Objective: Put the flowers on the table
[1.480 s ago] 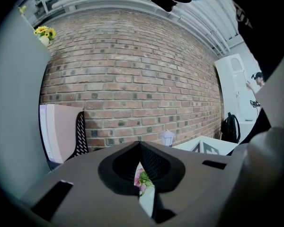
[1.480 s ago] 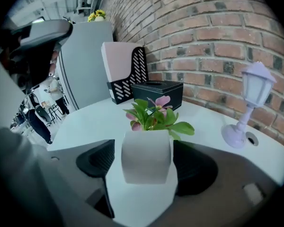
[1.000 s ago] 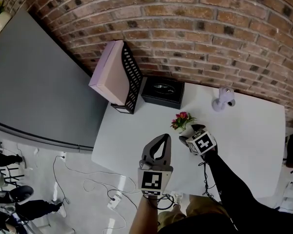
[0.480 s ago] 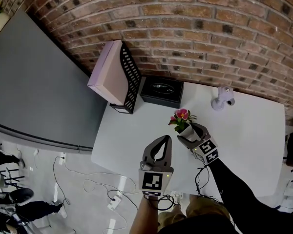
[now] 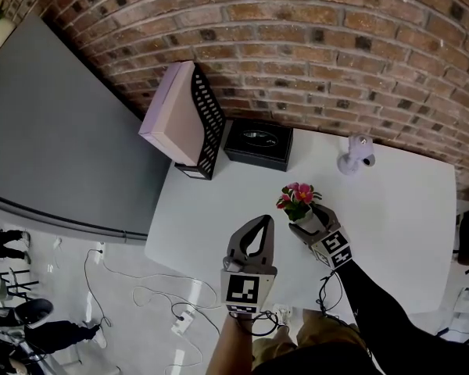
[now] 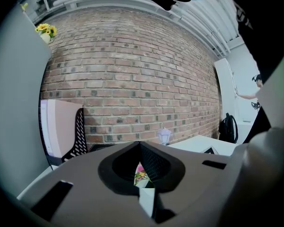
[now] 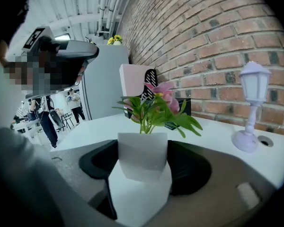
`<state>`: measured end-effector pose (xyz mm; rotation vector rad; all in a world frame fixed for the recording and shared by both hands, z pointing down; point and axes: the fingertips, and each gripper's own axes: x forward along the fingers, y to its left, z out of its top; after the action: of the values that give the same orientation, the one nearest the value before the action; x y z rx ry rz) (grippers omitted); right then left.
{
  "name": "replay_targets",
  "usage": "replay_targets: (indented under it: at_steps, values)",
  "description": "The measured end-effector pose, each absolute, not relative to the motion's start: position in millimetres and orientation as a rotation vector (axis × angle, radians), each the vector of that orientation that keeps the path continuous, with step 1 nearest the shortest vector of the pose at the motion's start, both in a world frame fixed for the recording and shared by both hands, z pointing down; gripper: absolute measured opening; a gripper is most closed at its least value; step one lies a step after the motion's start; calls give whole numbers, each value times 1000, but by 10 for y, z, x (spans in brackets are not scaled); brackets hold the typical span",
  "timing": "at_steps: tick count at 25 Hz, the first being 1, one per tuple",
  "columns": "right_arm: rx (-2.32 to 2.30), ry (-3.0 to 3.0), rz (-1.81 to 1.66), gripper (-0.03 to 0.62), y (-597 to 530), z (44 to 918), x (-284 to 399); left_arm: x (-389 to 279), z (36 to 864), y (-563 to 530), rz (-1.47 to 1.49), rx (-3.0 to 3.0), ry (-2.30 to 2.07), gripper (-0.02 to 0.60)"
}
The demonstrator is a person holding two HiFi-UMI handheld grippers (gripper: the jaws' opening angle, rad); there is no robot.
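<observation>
**Check:** Which tool had the flowers?

**Op:** The right tool [image 5: 309, 219]. In its own view I saw both jaws spread wide and set against the sides of the white pot [image 7: 142, 161]. The pot filled the gap between them, so I logged it as gripping the pot.

**Check:** Where were the flowers?

**Op:** The flowers [image 5: 297, 196], pink with green leaves, stood up out of the pot just past the jaw tips. They were over the middle of the white tabletop [image 5: 399, 217]. I could not tell whether the pot's base touched the tabletop, because the jaws covered it in every view.

**Check:** What else was near them?

**Op:** A black box [image 5: 258, 145] lay against the brick wall [image 5: 336, 53], beyond the flowers and a little to their left in the head view. A small lilac lamp [image 5: 358, 156] stood to their right, also near the wall. Both were apart from the flowers. A pink-and-black rack [image 5: 184, 119] stood at the tabletop's far left corner, touching the box's left side or just beside it.

**Check:** And the left tool?

**Op:** The left tool [image 5: 263, 220] was closed, tips together, with nothing between them. It sat at the near edge of the tabletop, just left of the right tool and apart from it. In its own view the flowers showed through the slit below the tips.
</observation>
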<state>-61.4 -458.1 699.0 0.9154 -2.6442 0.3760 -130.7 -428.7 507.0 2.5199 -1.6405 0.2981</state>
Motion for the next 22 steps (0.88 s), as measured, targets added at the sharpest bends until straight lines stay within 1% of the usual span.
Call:
replay_targets:
  at_steps: [6, 17, 22]
  values:
    - [939, -2506, 397, 328, -4414, 7237, -460, -1243, 5070, -4232, 299, 2522, -1624, 8]
    - [1030, -2538, 409, 328, -4290, 7032, -355, -1123, 5038, -4110, 307, 2532, -1611, 8]
    - [1092, -2559, 359, 330, -4225, 6800, -289, -1131, 4988, -3997, 297, 2535, -1623, 8]
